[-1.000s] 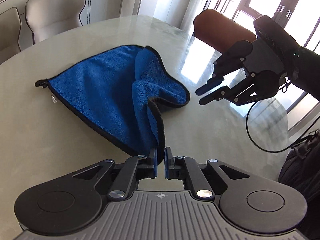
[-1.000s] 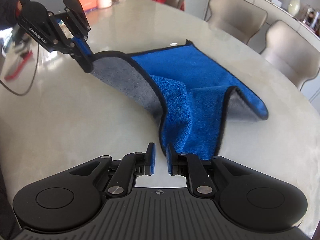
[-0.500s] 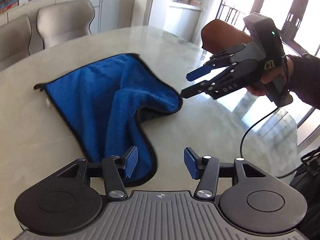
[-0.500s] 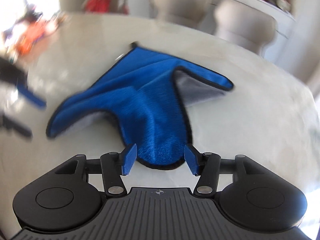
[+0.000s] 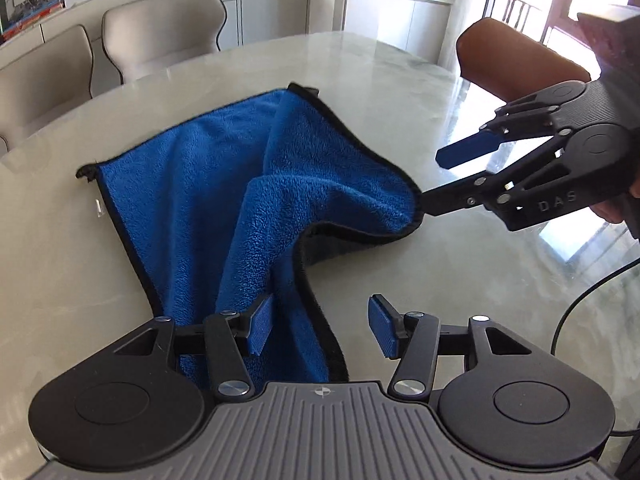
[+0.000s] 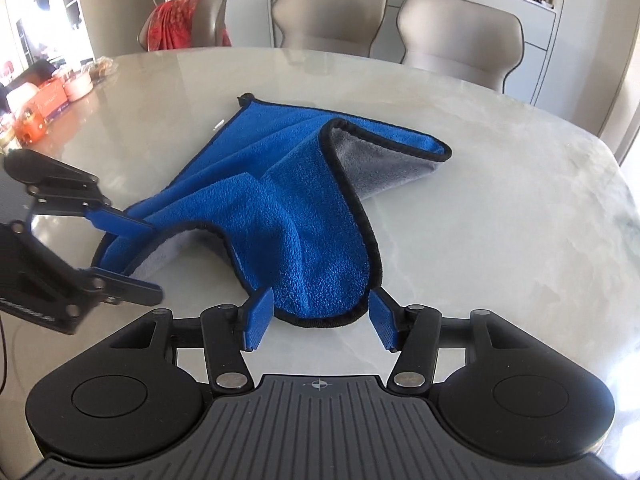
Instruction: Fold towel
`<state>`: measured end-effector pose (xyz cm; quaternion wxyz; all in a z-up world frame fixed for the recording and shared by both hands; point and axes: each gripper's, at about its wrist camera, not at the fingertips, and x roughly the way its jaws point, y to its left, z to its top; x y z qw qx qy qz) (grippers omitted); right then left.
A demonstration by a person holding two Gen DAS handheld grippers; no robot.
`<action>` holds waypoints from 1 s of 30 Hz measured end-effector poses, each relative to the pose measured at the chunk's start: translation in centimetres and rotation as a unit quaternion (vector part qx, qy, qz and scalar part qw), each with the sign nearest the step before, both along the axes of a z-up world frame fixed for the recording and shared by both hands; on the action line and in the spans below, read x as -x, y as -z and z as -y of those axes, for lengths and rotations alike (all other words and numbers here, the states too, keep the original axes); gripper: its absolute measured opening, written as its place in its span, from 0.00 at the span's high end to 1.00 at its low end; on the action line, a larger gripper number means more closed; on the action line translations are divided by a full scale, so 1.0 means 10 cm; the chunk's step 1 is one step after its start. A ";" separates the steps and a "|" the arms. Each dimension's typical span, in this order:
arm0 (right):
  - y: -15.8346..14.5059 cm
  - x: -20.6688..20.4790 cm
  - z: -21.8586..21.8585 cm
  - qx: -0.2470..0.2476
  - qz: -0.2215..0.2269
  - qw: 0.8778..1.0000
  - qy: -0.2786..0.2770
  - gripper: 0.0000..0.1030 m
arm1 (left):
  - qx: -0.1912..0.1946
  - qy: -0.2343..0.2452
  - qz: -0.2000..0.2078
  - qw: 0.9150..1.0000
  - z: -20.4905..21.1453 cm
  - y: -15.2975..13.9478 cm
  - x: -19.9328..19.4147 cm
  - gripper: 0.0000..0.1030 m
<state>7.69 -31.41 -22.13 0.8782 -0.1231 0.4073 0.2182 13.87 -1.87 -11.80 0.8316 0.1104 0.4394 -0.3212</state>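
Your left gripper (image 5: 316, 328) is closing around one towel (image 5: 256, 200) corner without pinching it yet; your right gripper (image 6: 318, 320) stands released. Both corners may slip away.

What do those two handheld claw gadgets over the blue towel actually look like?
Both the left gripper and the right gripper are matte black linkages with silver pivot pins, two round discs and a ribbed grey body. The fingers carry blue pads. The right one bears raised letters and trails a black cable.

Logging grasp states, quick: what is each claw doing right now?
Left claw: closing, blue towel between its pads, not pinched.
Right claw: open around a towel corner, holding nothing.
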 end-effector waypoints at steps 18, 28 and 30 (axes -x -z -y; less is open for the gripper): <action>0.05 0.03 -0.02 0.005 -0.019 0.999 -0.033 0.48 | 0.063 0.023 -0.044 0.997 -0.56 -0.25 0.18 0.97; 0.22 -0.23 -0.02 0.001 -0.044 0.999 0.030 0.48 | 0.057 0.034 -0.058 0.996 -0.60 -0.10 0.31 0.96; 0.27 -0.21 -0.09 0.026 -0.042 0.998 0.026 0.52 | 0.060 0.033 -0.059 0.996 -0.61 -0.10 0.30 0.96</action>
